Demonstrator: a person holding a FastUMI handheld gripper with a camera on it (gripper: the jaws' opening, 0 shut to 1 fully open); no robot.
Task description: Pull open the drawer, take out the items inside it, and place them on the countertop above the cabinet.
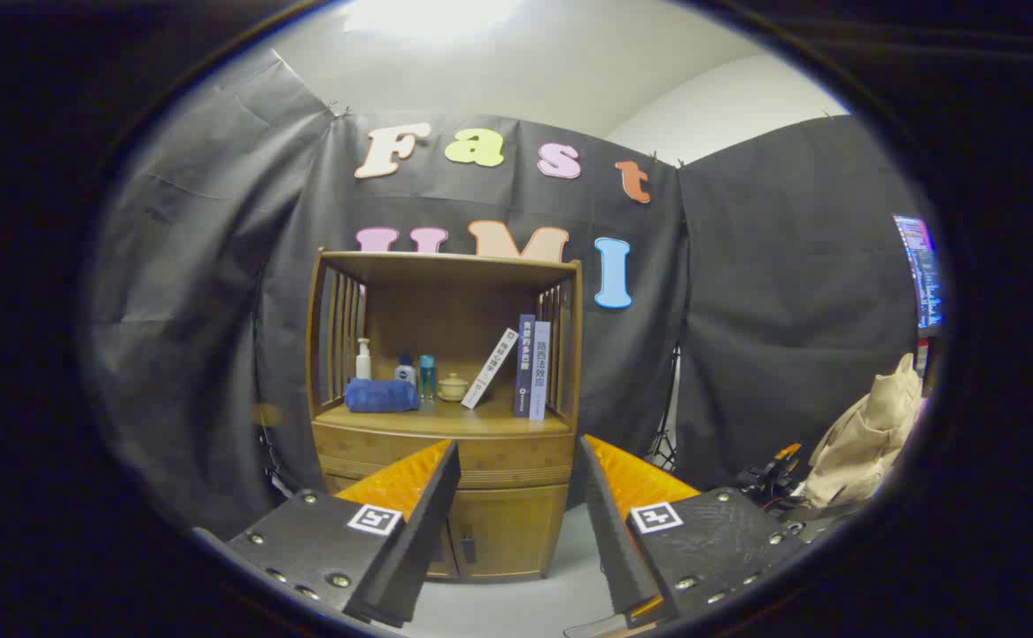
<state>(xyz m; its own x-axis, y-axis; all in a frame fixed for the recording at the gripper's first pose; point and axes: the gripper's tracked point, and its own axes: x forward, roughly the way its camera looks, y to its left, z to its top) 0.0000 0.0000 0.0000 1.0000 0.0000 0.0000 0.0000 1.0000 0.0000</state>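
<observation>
Fingers of my gripper (519, 447) are wide apart and hold nothing. I see the cabinet (446, 416) well ahead of them, its drawer (499, 459) shut under the countertop (446, 418) with books (530, 368) and bottles (363, 358)

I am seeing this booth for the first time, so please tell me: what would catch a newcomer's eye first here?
The wooden cabinet stands out first, against the black cloth wall beyond the open gripper. On its countertop lie a blue rolled towel, small bottles behind it and three books to their right. The drawer below looks closed, with the fingers apart and holding nothing.
</observation>
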